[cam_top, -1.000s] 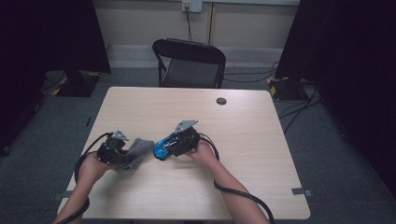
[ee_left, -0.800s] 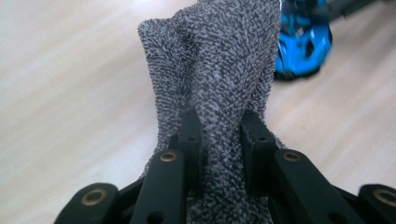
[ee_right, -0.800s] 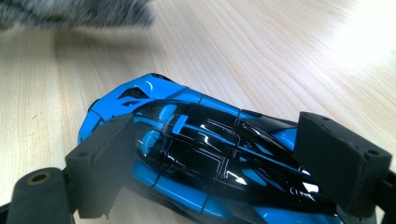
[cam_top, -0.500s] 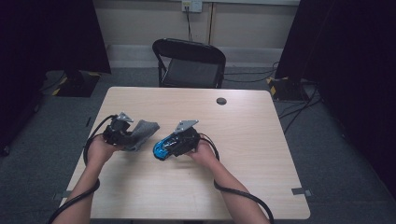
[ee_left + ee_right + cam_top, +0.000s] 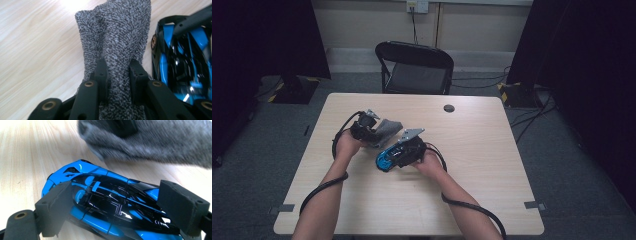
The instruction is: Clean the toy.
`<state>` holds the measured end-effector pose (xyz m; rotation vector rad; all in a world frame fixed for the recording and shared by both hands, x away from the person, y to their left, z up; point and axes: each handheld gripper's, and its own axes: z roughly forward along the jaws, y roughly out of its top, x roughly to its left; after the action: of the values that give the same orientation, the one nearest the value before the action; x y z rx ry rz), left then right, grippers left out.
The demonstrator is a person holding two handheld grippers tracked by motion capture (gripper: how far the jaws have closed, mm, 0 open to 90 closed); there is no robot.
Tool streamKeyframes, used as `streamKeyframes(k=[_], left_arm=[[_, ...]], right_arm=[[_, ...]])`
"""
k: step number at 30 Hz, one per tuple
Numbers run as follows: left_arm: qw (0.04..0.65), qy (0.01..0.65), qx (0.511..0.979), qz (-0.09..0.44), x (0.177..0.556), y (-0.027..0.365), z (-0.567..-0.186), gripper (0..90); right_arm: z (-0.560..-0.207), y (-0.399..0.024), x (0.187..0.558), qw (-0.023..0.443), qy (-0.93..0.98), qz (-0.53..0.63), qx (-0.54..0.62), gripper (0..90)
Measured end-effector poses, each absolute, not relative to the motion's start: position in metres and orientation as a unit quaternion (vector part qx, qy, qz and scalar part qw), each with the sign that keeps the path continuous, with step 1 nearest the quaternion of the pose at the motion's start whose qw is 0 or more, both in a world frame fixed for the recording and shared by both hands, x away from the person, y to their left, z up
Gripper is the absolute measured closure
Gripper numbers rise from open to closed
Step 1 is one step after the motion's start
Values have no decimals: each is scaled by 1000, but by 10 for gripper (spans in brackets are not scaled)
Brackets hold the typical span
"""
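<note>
So the left gripper (image 5: 117, 75) is pinching a grey cloth (image 5: 120, 37) tight just beside the blue toy car (image 5: 110, 205), which the right gripper (image 5: 125, 207) is clamping across its sides on the table (image 5: 492, 170).

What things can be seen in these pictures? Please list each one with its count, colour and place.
Toy car: one, blue and black, on the table between the right gripper's pads.
Cloth: one, grey, pinched in the left gripper, beside the toy car.
Table: one, light wood, in the middle of the room.
Round cap: one, dark, near the table's far edge.
Folding chair: one, black, behind the table.
Wall socket: one, white, on the far wall.
Curtains: dark, at both sides of the room.
Left gripper: one, black, shut on the cloth.
Right gripper: one, black, pads pressed on the toy car's sides.
Forearms: two, coming in from the bottom of the high view.
</note>
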<state>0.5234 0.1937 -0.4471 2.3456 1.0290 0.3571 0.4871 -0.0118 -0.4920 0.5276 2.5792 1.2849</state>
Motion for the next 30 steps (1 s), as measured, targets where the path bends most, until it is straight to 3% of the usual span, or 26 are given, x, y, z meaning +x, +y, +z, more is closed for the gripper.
streamKeyframes(k=[8, 30], left_arm=[[255, 366, 887, 122, 528, 171, -470, 730], [270, 346, 892, 104, 514, 184, -468, 748]], right_arm=[[-492, -12, 488, 105, 876, 435, 180, 131], [-491, -12, 488, 104, 879, 430, 179, 130]])
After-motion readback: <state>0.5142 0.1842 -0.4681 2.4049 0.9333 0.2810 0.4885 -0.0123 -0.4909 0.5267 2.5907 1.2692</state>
